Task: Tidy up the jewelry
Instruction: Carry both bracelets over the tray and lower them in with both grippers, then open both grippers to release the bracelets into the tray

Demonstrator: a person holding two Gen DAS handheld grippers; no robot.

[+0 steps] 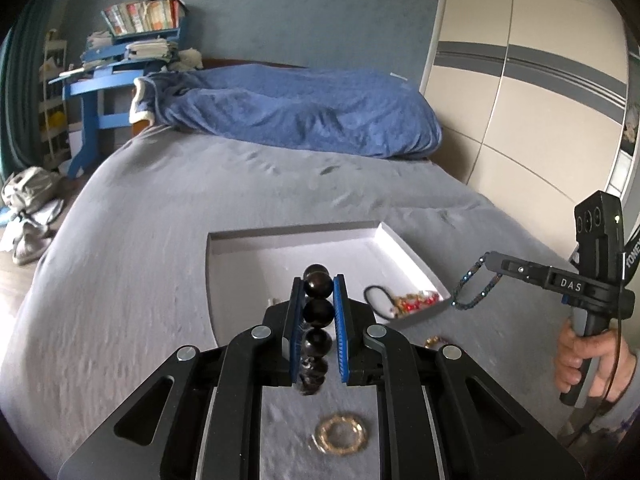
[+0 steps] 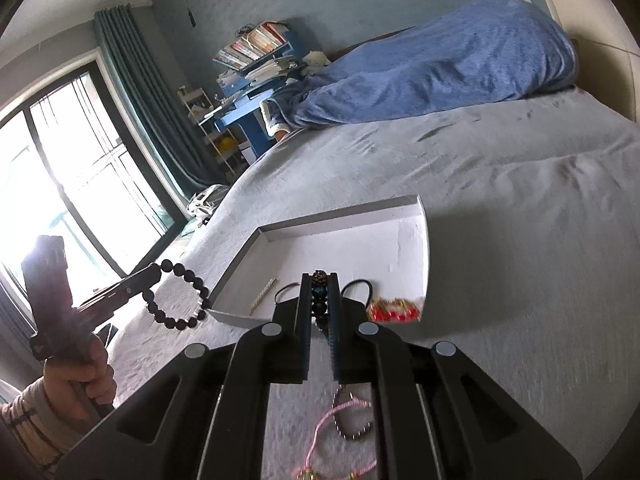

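Note:
My left gripper [image 1: 319, 282] is shut on a bracelet of big black beads [image 1: 319, 312]; its loop [image 2: 180, 300] hangs from the left gripper [image 2: 156, 274] in the right wrist view. My right gripper [image 2: 320, 280] is shut on a dark blue beaded bracelet [image 2: 319, 300], which dangles as a thin loop [image 1: 476, 286] from the right gripper [image 1: 490, 258]. Both are held above the near edge of a shallow white box [image 1: 280, 248] [image 2: 352, 248] on the grey bed. The box holds a black hair tie [image 1: 378, 300], red-and-gold jewelry [image 1: 416, 302] [image 2: 394, 310] and a small gold bar [image 2: 264, 300].
On the bed below me lie a gold ring bracelet [image 1: 342, 434], a small gold piece [image 1: 434, 340] and a pink cord bracelet [image 2: 344, 420]. A blue blanket [image 1: 300, 116] lies at the head of the bed. A wardrobe [image 1: 520, 100] stands on the right, a blue desk [image 1: 104, 80] far left.

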